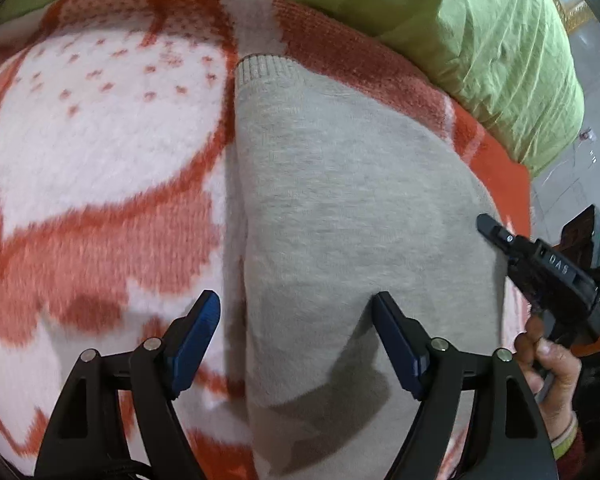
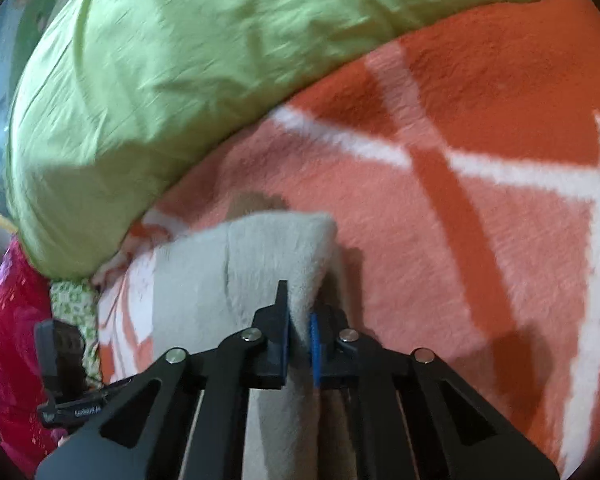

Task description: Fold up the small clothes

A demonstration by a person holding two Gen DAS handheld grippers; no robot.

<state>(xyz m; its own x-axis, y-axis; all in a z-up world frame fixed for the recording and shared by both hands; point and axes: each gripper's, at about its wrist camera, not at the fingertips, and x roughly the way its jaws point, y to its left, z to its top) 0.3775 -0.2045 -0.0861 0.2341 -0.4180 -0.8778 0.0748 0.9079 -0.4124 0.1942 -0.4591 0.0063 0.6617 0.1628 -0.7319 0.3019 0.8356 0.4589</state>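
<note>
A light grey knit garment point(image 1: 340, 184) with a ribbed cuff at its far end lies on an orange and white fleece blanket point(image 1: 100, 128). My left gripper point(image 1: 296, 312) is open and empty, hovering over the garment's near left edge. My right gripper point(image 2: 300, 312) is shut on an edge of the grey garment point(image 2: 260, 256) and lifts it slightly. The right gripper also shows in the left wrist view point(image 1: 488, 226) at the garment's right edge.
A light green pillow point(image 1: 480, 28) lies along the far side of the blanket, also in the right wrist view point(image 2: 160, 80). Red patterned cloth point(image 2: 8, 340) lies at the left. The blanket's orange part point(image 2: 480, 100) extends to the right.
</note>
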